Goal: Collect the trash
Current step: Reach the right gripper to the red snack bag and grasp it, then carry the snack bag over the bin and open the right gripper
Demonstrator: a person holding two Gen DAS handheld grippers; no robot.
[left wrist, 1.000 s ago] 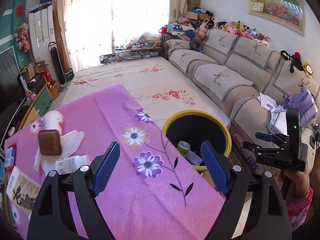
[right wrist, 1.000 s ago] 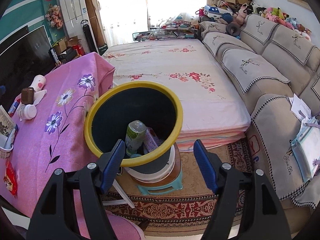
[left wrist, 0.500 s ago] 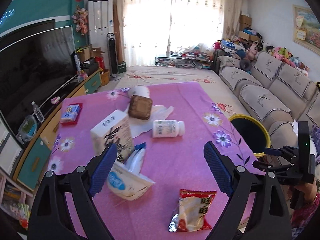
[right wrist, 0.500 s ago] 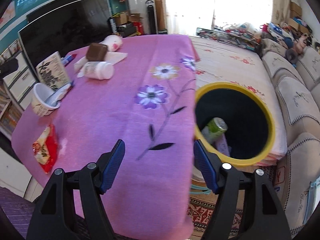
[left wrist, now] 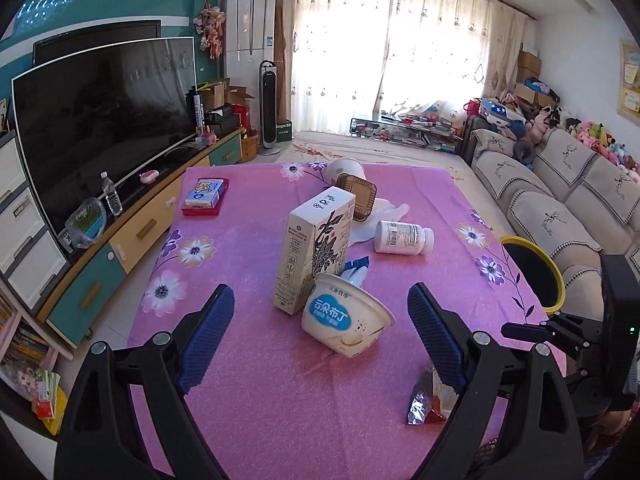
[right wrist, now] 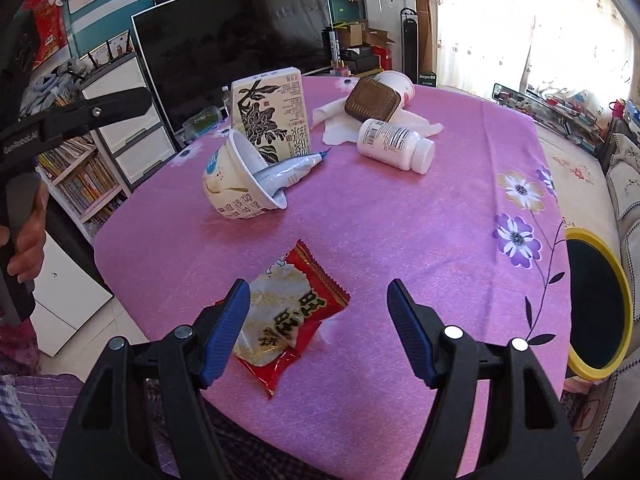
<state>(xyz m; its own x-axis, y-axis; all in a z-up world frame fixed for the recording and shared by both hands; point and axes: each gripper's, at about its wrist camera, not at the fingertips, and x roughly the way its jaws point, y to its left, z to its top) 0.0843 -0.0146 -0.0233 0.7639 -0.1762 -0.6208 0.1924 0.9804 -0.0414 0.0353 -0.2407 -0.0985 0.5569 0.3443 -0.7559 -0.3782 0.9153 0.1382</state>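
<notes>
Trash lies on the pink flowered tablecloth (left wrist: 248, 248). My left gripper (left wrist: 320, 295) hangs open above a tipped white pudding cup (left wrist: 346, 320), touching nothing. Behind the cup stands a tea box (left wrist: 316, 248), then a white pill bottle (left wrist: 404, 237), a brown tray (left wrist: 360, 196) and a paper cup (left wrist: 344, 170) on tissue. My right gripper (right wrist: 318, 286) is open above a red snack packet (right wrist: 288, 316), with nothing between its pads. In the right wrist view, a squeezed tube (right wrist: 288, 170) sticks out of the pudding cup (right wrist: 240, 184). The yellow-rimmed bin (right wrist: 624, 292) stands off the table's right edge.
A red and blue packet (left wrist: 206, 196) lies at the table's far left. A television (left wrist: 104, 108) on a low cabinet runs along the left side. A sofa (left wrist: 552, 208) stands to the right beyond the bin (left wrist: 558, 280). A hand (right wrist: 24, 236) holds the left gripper's handle.
Both grippers have swung from over the yellow bin to the table. The cup, box and snack packet now lie in front of them. Neither has taken hold of anything.
</notes>
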